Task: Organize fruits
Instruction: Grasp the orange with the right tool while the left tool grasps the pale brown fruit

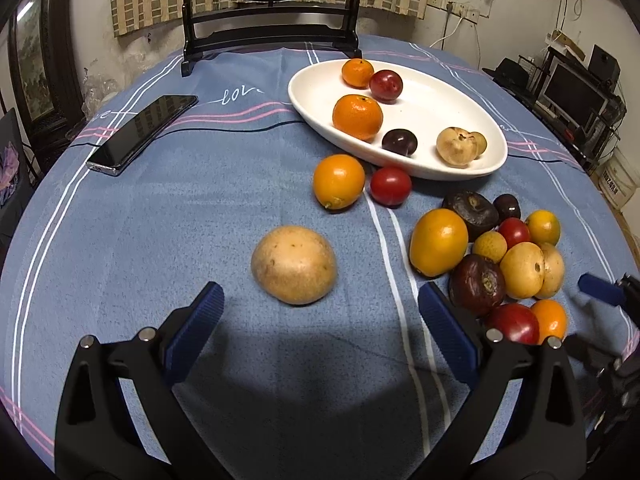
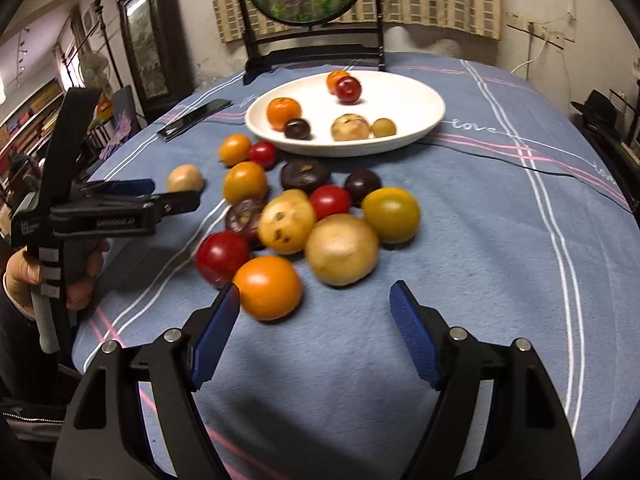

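Plenty of bare blue tablecloth (image 2: 500, 240) on the right side and in front of both grippers, so lots of room there. The white oval dish (image 1: 448, 120) sits toward the far edge with two oranges, two dark plums, a tan fruit and a small yellowish one in it. The other fruits (image 2: 312, 216) are piled just short of it. Left gripper (image 1: 320, 312) gapes wide, empty, with a tan fruit (image 1: 294, 265) just ahead. Right gripper (image 2: 316, 300) is wide, nothing between its jaws.

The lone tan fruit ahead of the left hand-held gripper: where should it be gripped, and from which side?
Grip the tan fruit across its widest middle, coming from above and the near side. It lies alone on the cloth, so both fingers of the open left hand-held gripper likely fit.
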### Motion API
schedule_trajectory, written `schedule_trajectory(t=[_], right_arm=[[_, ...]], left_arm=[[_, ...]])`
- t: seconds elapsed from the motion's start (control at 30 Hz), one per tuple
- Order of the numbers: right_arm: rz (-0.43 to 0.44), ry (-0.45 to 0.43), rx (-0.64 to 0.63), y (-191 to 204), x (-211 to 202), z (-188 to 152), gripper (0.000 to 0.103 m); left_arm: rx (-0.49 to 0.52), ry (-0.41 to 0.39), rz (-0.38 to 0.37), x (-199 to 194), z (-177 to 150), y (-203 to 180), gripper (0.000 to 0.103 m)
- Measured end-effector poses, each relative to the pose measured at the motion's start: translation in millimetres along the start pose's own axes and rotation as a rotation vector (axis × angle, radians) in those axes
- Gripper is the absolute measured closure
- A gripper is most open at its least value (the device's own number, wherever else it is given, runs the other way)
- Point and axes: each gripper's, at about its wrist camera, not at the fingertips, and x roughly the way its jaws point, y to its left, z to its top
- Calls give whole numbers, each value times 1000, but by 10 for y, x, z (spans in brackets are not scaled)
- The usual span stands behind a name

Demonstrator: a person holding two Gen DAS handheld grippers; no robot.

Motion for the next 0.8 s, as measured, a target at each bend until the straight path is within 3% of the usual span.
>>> schedule_trajectory(t=[0.17, 0.4, 0.53, 0.6, 0.8], right_arm=[[-15, 48, -64, 204, 99, -32, 26], [-58, 92, -101, 376, 274, -4, 53], [-76, 95, -80, 389, 338, 56, 55], [-88, 88, -69, 380, 337, 62, 62], [-47, 70, -37, 302, 269, 16, 63]], left_arm=[[-15, 22, -12, 24, -29, 8, 4], [-38, 14, -53, 8, -56, 47, 4], [-58, 20, -57, 27, -55, 72, 4], [-63, 26, -58, 38, -56, 83, 4], [-102, 46, -45, 99, -17, 150, 4]])
